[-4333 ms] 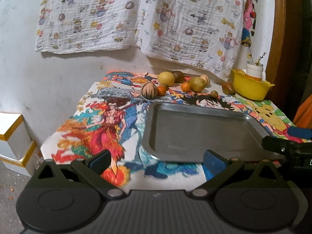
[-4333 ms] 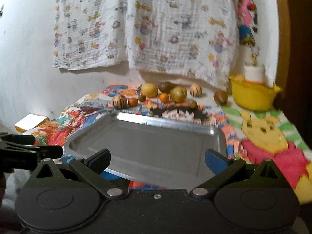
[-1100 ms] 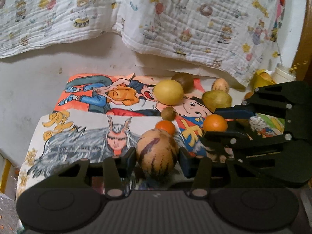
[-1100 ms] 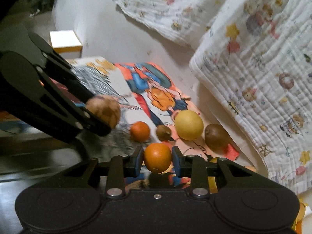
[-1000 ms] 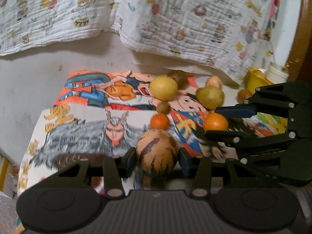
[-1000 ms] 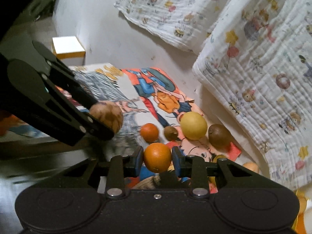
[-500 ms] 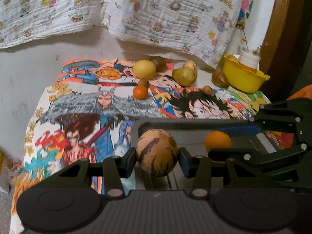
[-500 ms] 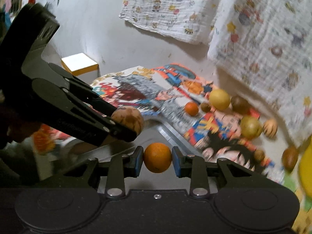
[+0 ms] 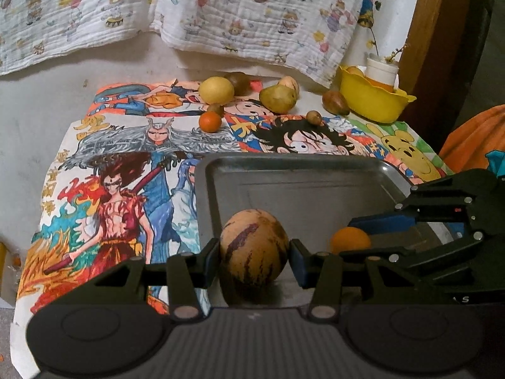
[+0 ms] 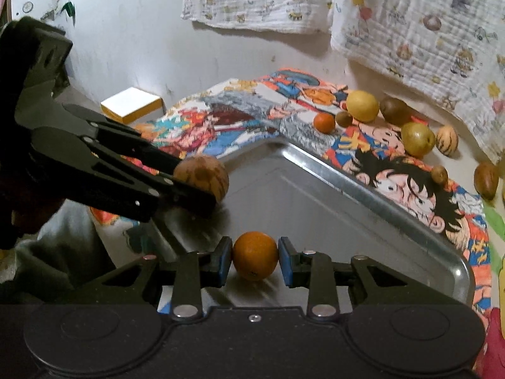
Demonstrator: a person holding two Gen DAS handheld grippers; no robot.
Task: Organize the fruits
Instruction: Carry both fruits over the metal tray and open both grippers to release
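Striped melon (image 9: 254,249) sits clamped in left jaws, orange (image 10: 255,259) in right jaws, over tray (image 9: 303,170).

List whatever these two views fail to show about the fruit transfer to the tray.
- Left wrist view: whether the striped fruit touches the metal tray; its underside is hidden behind the left gripper.
- Right wrist view: same for the orange in the right gripper.
- Yellow bowl: contents mostly hidden by its rim and a white cup.
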